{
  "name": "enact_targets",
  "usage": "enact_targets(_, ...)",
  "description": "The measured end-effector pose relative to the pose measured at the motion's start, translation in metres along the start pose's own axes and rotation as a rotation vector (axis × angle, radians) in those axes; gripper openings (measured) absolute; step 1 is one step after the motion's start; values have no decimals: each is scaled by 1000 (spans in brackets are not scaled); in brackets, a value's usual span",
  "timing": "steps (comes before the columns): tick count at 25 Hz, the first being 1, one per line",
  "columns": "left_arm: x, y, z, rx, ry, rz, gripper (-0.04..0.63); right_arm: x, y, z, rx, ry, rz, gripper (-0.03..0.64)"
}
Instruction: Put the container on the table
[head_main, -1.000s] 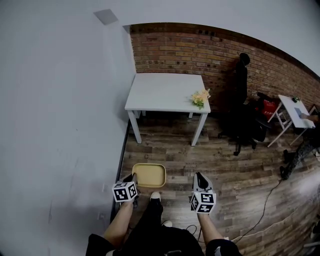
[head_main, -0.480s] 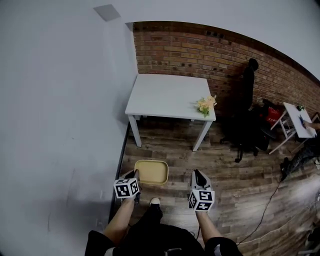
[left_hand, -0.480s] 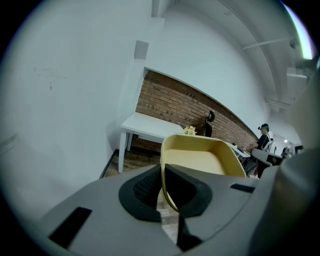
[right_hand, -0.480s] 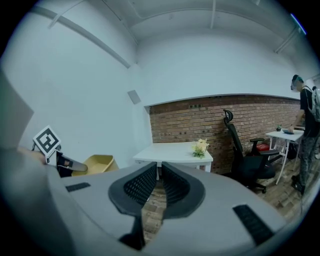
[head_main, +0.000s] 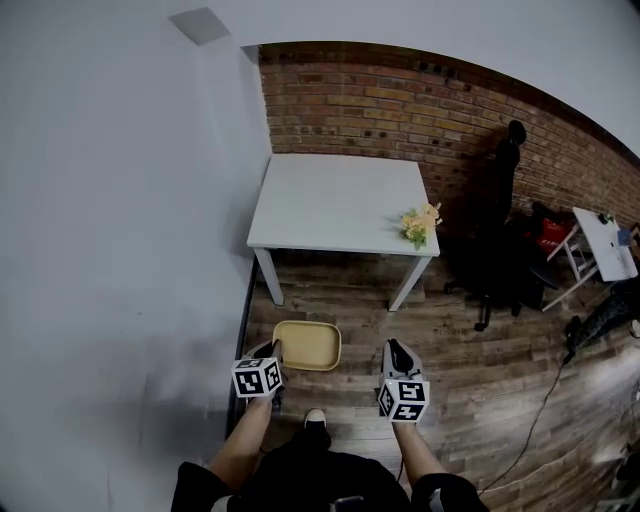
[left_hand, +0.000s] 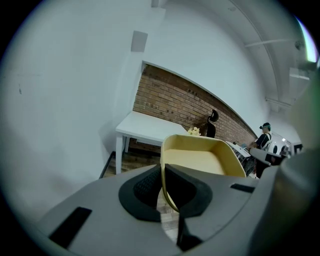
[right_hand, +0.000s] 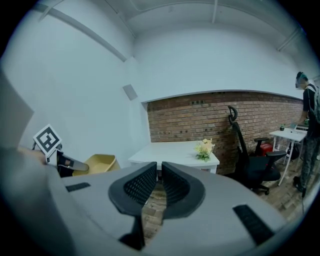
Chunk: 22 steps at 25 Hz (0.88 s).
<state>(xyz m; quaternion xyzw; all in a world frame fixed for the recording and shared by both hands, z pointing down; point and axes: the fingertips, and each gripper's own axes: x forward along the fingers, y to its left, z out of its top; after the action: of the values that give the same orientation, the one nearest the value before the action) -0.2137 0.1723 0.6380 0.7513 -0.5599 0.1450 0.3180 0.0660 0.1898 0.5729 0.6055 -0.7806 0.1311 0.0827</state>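
Container (head_main: 306, 345) is held by its near rim, pinched in the left gripper (head_main: 274, 350), above the floor (head_main: 480, 345) and well short of the table (head_main: 330, 200); right gripper (head_main: 396, 350) is closed, empty. Carry under way; approach and set-down judged outstanding

Yellow flowers (head_main: 420, 225); black office chair (head_main: 503, 262) against brick wall (head_main: 380, 108); wood floor (head_main: 480, 352).

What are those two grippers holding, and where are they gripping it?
The left gripper pinches the yellow container by its near rim; the right gripper holds nothing.
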Motion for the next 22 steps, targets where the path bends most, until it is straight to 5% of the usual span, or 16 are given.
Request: enact_targets(22, 85, 64, 53, 3, 61, -63, 22, 115, 19, 13, 3, 46, -56, 26)
